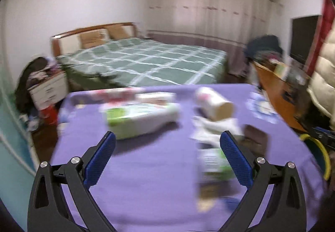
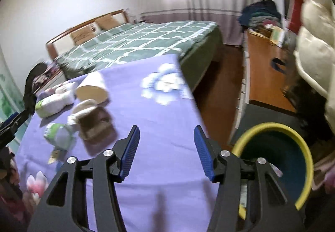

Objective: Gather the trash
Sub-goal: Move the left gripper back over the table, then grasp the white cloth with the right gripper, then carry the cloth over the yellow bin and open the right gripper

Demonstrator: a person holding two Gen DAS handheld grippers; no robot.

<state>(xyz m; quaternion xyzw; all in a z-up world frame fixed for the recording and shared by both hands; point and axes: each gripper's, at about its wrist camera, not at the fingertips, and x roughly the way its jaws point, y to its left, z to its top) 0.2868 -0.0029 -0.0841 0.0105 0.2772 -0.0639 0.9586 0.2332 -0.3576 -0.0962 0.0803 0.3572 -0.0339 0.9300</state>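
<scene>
While both the left gripper (image 1: 167, 137) and right gripper (image 2: 166, 132) are spread wide with nothing held, pretty much all the trash (image 2: 69, 110) is left piled on the purple table (image 2: 159, 106). Some scraps can maybe be seen in the bin (image 2: 272, 127) beside it, so barely anything looks done yet.

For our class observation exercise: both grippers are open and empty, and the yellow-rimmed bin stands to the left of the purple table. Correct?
Not quite. The yellow-rimmed bin stands to the right of the purple table, as the right wrist view shows. The left gripper and the right gripper are indeed open and empty.
</scene>
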